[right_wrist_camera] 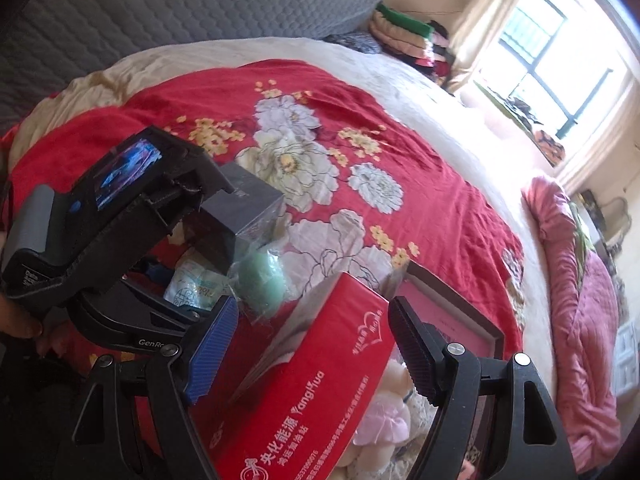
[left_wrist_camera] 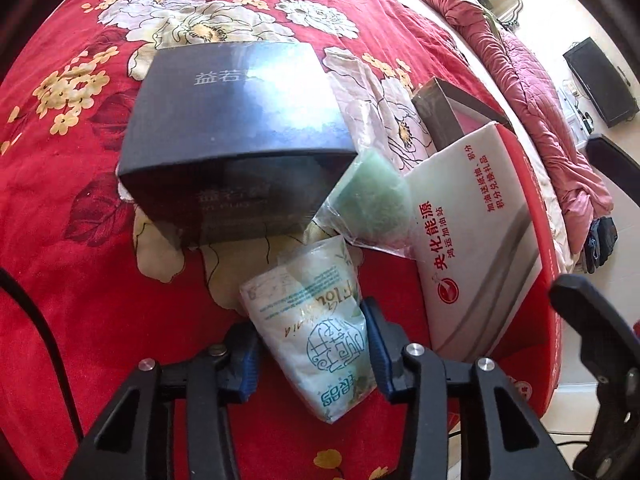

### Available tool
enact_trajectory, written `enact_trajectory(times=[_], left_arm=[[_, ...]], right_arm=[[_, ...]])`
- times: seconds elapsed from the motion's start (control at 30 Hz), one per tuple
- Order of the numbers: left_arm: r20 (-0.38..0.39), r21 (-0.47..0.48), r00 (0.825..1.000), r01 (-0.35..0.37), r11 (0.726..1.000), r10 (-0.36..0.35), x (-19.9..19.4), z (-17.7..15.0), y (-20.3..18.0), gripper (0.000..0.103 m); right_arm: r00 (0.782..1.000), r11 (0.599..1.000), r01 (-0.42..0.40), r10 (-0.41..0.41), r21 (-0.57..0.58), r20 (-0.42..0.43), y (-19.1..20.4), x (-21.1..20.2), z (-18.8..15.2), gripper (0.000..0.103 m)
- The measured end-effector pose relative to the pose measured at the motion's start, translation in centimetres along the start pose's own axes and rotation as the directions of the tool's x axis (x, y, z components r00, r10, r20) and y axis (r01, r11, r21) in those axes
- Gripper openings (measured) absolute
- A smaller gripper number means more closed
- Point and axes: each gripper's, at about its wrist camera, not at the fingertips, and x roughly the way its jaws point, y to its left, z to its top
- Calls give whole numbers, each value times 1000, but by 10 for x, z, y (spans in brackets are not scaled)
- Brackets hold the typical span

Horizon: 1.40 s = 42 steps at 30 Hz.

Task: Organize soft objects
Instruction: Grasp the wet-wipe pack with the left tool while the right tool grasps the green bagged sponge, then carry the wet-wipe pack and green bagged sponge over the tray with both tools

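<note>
My left gripper (left_wrist_camera: 314,354) is shut on a white and green tissue pack (left_wrist_camera: 316,332), held just above the red floral bedspread (left_wrist_camera: 72,240). The pack also shows in the right wrist view (right_wrist_camera: 192,286), under the left gripper body. A green sponge in a clear bag (left_wrist_camera: 374,204) lies just beyond it, also seen from the right (right_wrist_camera: 260,276). My right gripper (right_wrist_camera: 312,346) is open, its fingers either side of a red and white tissue box (right_wrist_camera: 312,392), not touching it. The box shows in the left view (left_wrist_camera: 476,248).
A dark blue box (left_wrist_camera: 236,128) stands behind the pack. A dark-framed box with pink lining (right_wrist_camera: 452,316) holds plush toys (right_wrist_camera: 384,412) at the right. A pink quilt (right_wrist_camera: 588,320) lies along the bed's edge.
</note>
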Motion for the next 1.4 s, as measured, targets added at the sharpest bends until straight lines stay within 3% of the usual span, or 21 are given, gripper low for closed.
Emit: enact_trajectory(times=[0.13,0.37,0.6,0.73,0.87,1.0,1.07,1.1,1.4], left_arm=[[12,-8,1000,20,1000,-20,-17,-9,14,45],[52,-39,998,22,999,-20,-45,-11,46,45],[85,-44,996,30,999,-26,-59,-10,61,45],[85,-53,996,36,998,-31,-59,-11,66,45],[88,-54,996,28,998,-23,-63,-13,72,45],[92,-57,996,23,998,-18,-63,-12,73,45],[94,-54,996,18,998,-12,-63,-12,71,45],[94,-51,996,13,999,-8,-63,-13,71,45],[96,-48,995,9,999,-4,-66,-13,66,45]], right_arm=[[995,985,-83,74,-148,-69,9,21,17,78],[967,936,-199,141,-289,-210,21,63,34,78],[941,885,-240,110,-399,-320,39,95,37,78],[933,862,-263,113,-433,-341,47,107,38,77],[930,849,-254,84,-463,-357,53,121,37,66],[932,844,-243,65,-478,-358,57,130,34,63],[936,840,-233,57,-490,-347,57,132,33,46],[938,842,-233,62,-486,-342,56,132,33,43],[948,883,-248,135,-399,-289,41,116,37,42]])
